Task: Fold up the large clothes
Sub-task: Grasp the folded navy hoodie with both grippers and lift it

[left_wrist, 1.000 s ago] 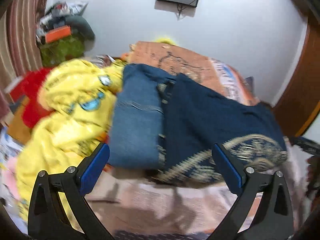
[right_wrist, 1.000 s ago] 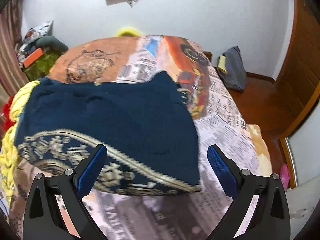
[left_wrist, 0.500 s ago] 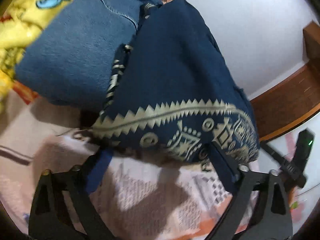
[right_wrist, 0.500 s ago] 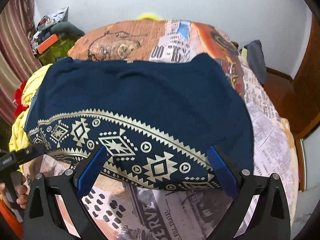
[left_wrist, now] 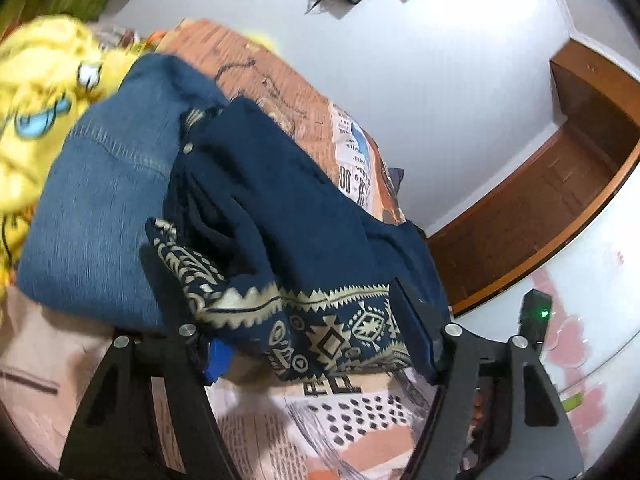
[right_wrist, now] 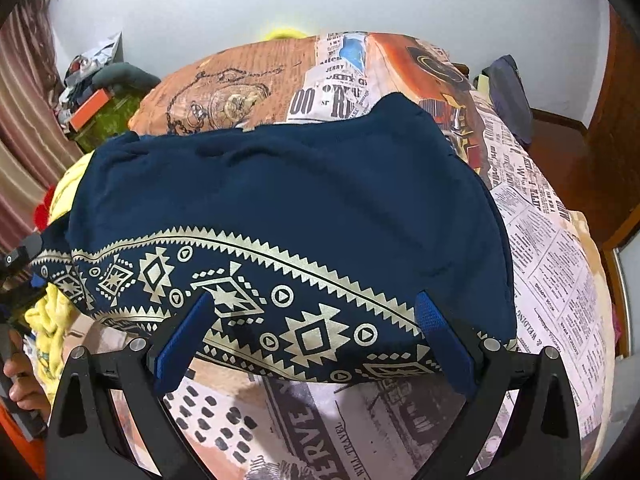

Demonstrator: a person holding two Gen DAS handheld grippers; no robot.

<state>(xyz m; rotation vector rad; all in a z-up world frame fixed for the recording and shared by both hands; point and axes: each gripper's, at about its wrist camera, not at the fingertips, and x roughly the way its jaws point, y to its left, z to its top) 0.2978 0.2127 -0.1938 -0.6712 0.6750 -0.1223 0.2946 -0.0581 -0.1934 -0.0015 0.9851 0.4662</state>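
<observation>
Left gripper (left_wrist: 312,344): advanced onto gold-patterned hem of navy blue garment (left_wrist: 304,208), hem now bunched between fingers; right gripper (right_wrist: 316,344): moved up over same hem, spread wide

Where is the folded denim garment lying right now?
In the left wrist view, the folded denim garment lies on the bed, left of the navy patterned garment and right of the yellow cartoon-print fabric.
</observation>
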